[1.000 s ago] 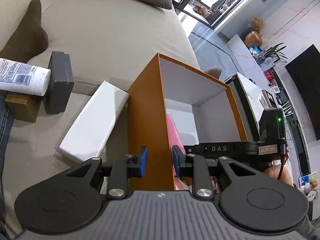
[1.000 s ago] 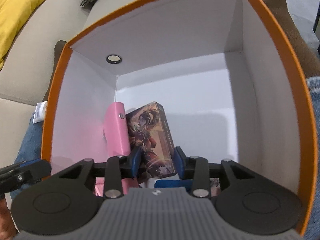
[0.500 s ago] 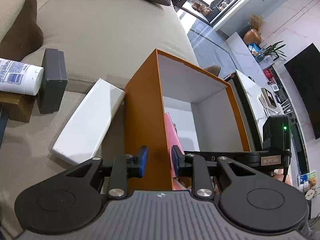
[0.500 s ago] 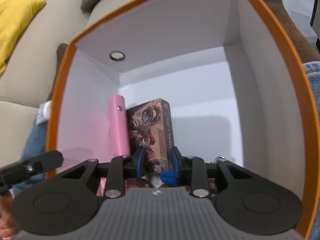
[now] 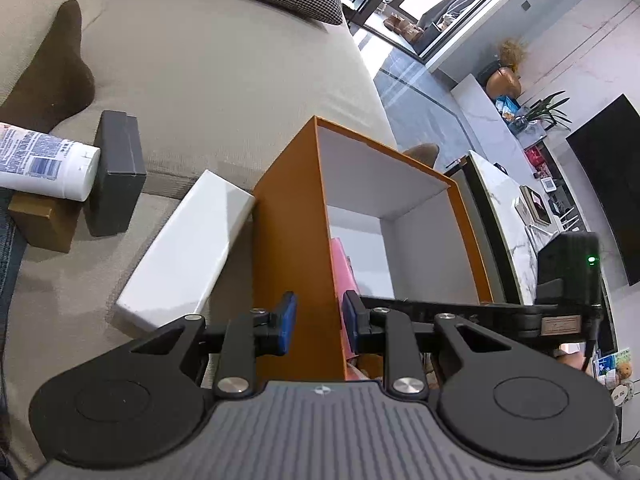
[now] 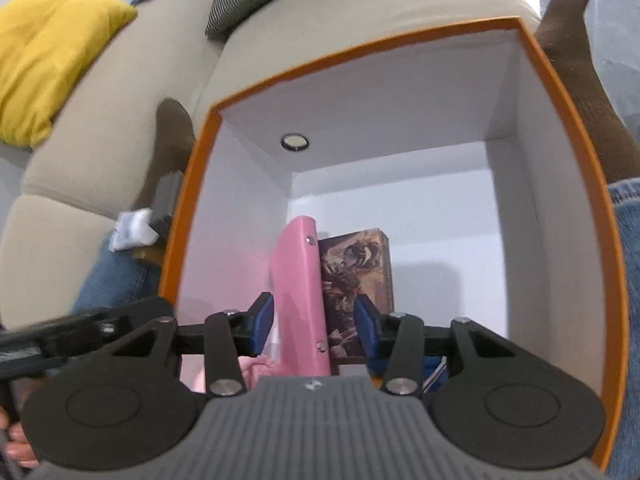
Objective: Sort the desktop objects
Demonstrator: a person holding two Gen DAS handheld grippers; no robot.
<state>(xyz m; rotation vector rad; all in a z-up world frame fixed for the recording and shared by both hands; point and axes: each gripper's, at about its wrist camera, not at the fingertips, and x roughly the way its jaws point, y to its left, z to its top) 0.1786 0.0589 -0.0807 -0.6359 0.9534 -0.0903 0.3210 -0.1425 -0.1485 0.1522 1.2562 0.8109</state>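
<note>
An orange box [image 5: 292,240] with a white inside stands on the beige sofa. My left gripper [image 5: 319,322] is shut on its near left wall. In the right wrist view the box [image 6: 576,184] fills the frame. Inside stand a pink case [image 6: 298,280] and an illustrated card box [image 6: 360,276], side by side. My right gripper [image 6: 314,328] is open above the box opening, empty, its fingers astride both items without touching them.
On the sofa left of the box lie a white flat box [image 5: 188,248], a dark grey box [image 5: 118,176], a white tube [image 5: 44,164] and a brown block [image 5: 40,220]. Brown-socked feet [image 6: 576,80] and jeans flank the box. A yellow cushion [image 6: 44,56] lies far left.
My right gripper has opened, let go of the illustrated card box and drawn back up out of the orange box. The card box now stands beside the pink case. The left gripper kept its hold.
</note>
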